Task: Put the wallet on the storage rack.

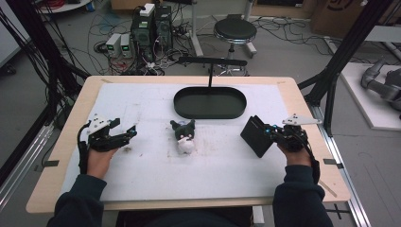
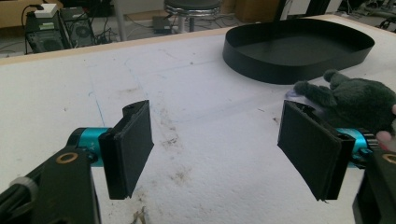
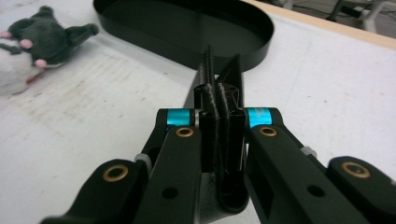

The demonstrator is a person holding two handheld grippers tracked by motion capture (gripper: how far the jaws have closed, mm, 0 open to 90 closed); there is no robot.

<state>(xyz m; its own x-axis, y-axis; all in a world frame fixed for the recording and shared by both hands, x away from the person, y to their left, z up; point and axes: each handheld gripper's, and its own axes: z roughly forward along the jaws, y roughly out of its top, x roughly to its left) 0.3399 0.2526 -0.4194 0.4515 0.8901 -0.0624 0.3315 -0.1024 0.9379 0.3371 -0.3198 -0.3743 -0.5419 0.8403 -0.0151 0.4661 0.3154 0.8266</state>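
A small black and white plush toy (image 1: 183, 137) lies in the middle of the white mat, just in front of a black oval tray (image 1: 210, 115). To the plush's left, my left gripper (image 1: 125, 128) is open with nothing between its wide flat pads. The left gripper view has that gripper (image 2: 215, 114) over bare mat, the plush (image 2: 355, 98) past its right pad and the tray (image 2: 280, 70) beyond. My right gripper (image 1: 253, 135) rests right of the plush, pads pressed together. In the right gripper view it (image 3: 222, 70) points at the tray (image 3: 154, 49), the plush (image 3: 42, 32) at the upper left.
A black T-shaped stand (image 1: 210, 61) rises behind the tray. The wooden table edge (image 1: 52, 156) frames the mat. On the floor beyond stand a round stool (image 1: 235, 30), computer boxes (image 1: 151, 26) and tangled cables. A black frame post (image 1: 340, 56) stands at the right.
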